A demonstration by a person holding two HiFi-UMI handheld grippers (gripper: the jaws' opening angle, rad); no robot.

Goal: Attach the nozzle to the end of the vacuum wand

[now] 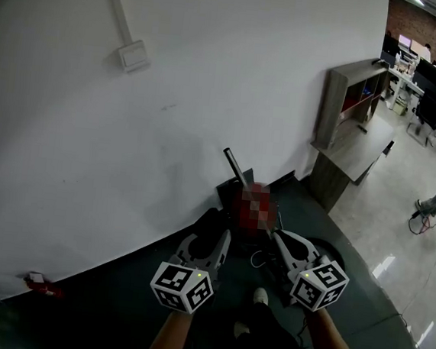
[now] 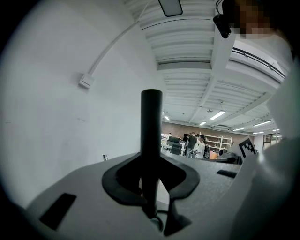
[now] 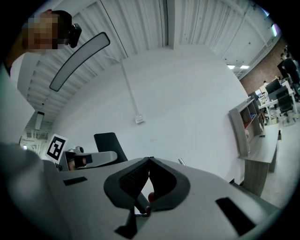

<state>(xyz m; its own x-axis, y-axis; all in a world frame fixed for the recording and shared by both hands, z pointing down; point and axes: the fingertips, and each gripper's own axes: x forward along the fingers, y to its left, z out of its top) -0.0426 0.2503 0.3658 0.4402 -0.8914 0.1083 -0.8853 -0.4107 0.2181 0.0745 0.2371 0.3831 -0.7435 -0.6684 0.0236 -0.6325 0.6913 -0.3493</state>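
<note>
Within left claw (image 2: 151, 164), black vacuum wand (image 2: 151, 126).

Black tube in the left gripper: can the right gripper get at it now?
Probably yes. The left gripper clamps the black tube low, leaving its upper length free, with nothing between it and the right gripper. That gripper's jaws are shut and must open first.

We see the nozzle (image 2: 151, 136), a plain black tube with a flat-cut end. It stands upright, clamped between the jaws of the left gripper (image 2: 152, 187). We see the vacuum wand (image 1: 236, 166), a thin grey rod. It is tilted, its free end bare and apart from the nozzle.
</note>
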